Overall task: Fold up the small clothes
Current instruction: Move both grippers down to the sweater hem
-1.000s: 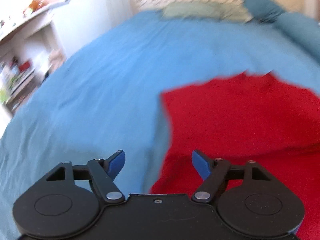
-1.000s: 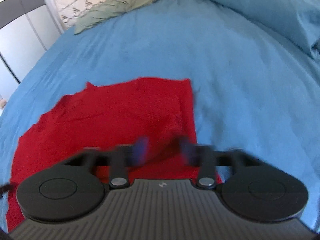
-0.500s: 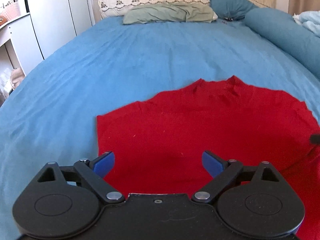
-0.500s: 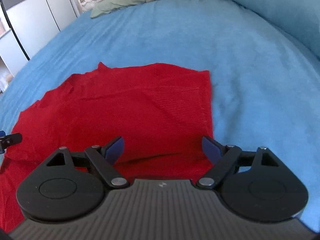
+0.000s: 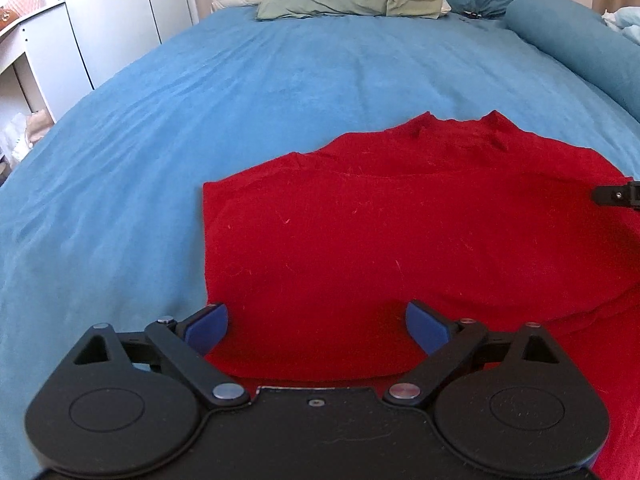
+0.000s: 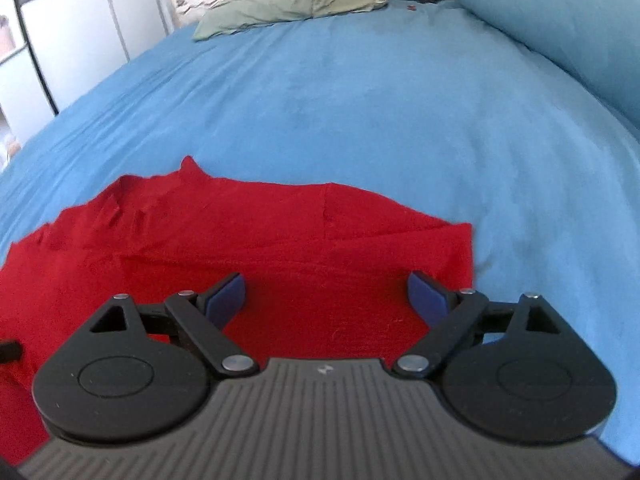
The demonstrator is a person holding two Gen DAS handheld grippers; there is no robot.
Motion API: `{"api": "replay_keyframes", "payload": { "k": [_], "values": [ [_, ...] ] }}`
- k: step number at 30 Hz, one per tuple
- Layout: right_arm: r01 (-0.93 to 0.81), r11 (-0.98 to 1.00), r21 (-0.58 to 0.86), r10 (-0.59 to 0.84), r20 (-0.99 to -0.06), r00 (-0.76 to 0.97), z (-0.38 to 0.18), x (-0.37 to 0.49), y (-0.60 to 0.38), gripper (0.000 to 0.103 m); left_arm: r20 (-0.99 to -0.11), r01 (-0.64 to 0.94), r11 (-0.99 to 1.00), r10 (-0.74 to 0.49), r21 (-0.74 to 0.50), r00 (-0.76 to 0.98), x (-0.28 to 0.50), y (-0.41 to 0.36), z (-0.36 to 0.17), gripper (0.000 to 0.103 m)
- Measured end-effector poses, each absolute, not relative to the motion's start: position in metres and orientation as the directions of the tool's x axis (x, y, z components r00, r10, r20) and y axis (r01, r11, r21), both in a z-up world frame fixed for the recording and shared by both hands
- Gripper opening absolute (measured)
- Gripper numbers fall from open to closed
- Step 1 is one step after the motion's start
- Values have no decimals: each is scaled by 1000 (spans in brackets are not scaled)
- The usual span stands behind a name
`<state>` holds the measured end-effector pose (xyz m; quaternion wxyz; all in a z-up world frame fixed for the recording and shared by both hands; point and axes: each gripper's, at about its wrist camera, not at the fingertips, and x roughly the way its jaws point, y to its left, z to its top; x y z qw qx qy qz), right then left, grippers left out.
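A red garment (image 5: 400, 232) lies spread flat on the blue bedsheet (image 5: 200, 100), its neckline toward the pillows. My left gripper (image 5: 318, 326) is open and empty just above the garment's near left part. In the right wrist view the garment (image 6: 280, 248) shows a folded flap along its right side. My right gripper (image 6: 326, 300) is open and empty above the garment's near right part. The tip of the right gripper (image 5: 618, 194) shows at the right edge of the left wrist view.
Pillows (image 5: 352, 0) and a blue bolster (image 5: 580, 44) lie at the head of the bed. A white wardrobe and shelves (image 5: 60, 40) stand to the left. Bare blue sheet (image 6: 400, 100) stretches beyond the garment.
Both grippers have swung to face the head of the bed and opened wider. The right gripper, nearly shut a second ago, is now open. The garment lies flatter.
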<state>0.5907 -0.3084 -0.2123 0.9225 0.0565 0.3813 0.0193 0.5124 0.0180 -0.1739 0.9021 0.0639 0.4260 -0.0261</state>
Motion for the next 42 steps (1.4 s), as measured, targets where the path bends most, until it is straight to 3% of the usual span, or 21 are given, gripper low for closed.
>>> {"api": "replay_keyframes", "payload": {
  "k": [5,9,16,21,31,37,42],
  "values": [
    [-14,988,154,117,-690,714,-189,579,-315,103,-742,93,990,17,107,670,492,22,-128,95],
    [-25,984,176,134,-638,758,-140,543,-326,103,-718,82,990,24,112,695,461,34,-88,95],
    [-18,985,172,109,-534,838,-56,435,-340,103,-677,83,994,-11,75,736,380,66,-33,95],
    [48,985,165,51,-549,835,-33,349,-345,103,-671,76,994,-3,79,742,318,83,-22,95],
    [59,990,131,37,-626,779,-72,197,-348,103,-695,59,996,4,66,719,203,100,-79,95],
    [77,989,123,13,-604,797,-124,140,-351,103,-683,70,997,-42,13,730,163,103,-115,93],
    [142,976,163,5,-673,740,-150,115,-350,103,-700,61,998,-56,-18,711,145,104,-132,84]
  ]
}}
